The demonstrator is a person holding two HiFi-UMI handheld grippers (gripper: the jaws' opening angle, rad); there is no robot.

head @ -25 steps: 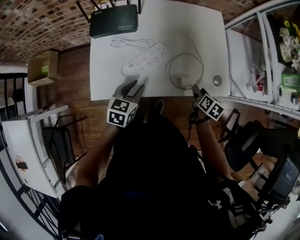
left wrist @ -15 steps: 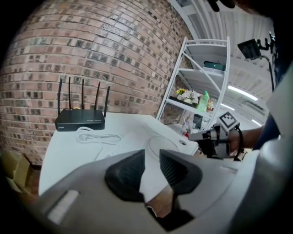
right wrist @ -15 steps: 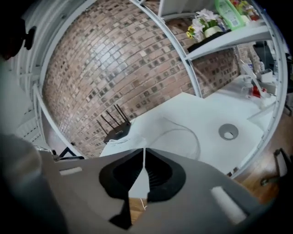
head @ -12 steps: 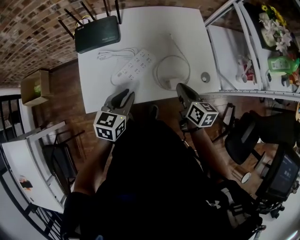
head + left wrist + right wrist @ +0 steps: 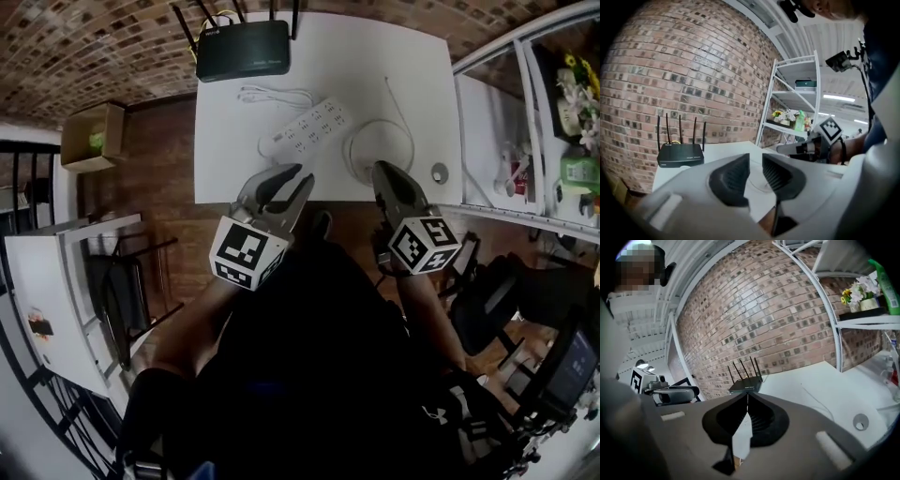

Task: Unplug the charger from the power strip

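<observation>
Jaws: your left gripper (image 5: 298,174) is half open, just closing, empty; your right gripper (image 5: 380,167) is fully shut, empty | charger (image 5: 364,171) lies inside its cable coil on the desk (image 5: 412,66), just right of the power strip (image 5: 311,126), seemingly already out | handling: light, hard, smooth body, soft cable; pinch the body's flat sides.

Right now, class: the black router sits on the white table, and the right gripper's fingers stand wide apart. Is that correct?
No. The right gripper has its fingers shut together, empty, as the right gripper view shows. The black router does sit on the white table.
</observation>
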